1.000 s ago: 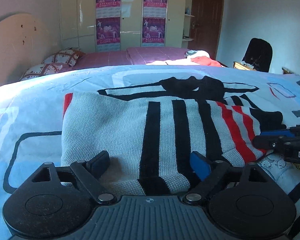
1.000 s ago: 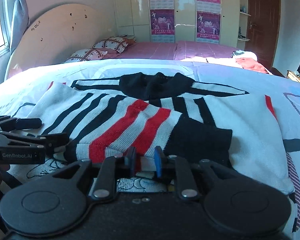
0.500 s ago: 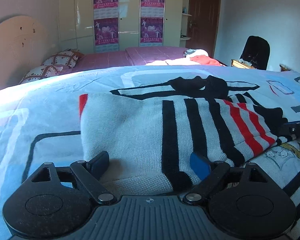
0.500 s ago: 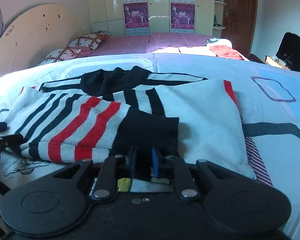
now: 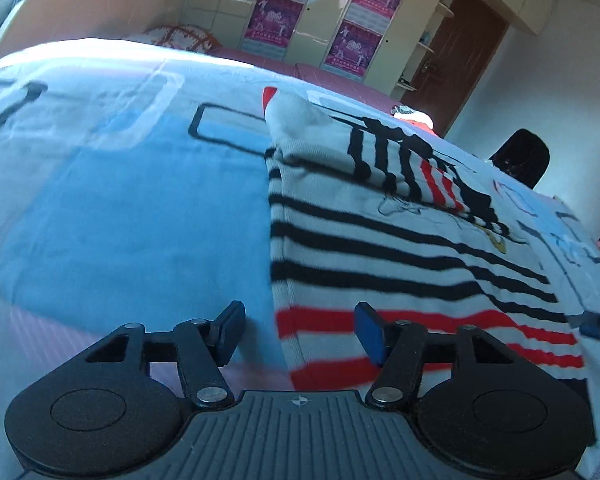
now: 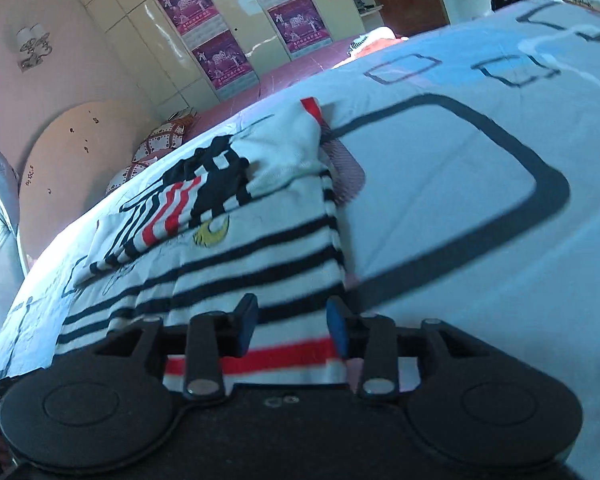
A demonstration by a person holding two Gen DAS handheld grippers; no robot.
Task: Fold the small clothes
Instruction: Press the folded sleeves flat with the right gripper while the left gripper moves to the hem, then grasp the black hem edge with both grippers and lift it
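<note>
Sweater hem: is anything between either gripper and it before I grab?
Nothing visible. The sweater lies flat on the bed cover. The left gripper sits at one hem corner, the right gripper at the other, jaws apart, hem bare.

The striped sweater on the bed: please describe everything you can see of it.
The striped sweater is a pale knit with thin black stripes across the body and red bands near the hem. It lies flat on the blue patterned bedcover. Both sleeves are folded in over the upper part, one with red stripes and a black cuff. A yellow motif shows below the sleeves. The image is blurred, so finer detail is unclear.
</note>
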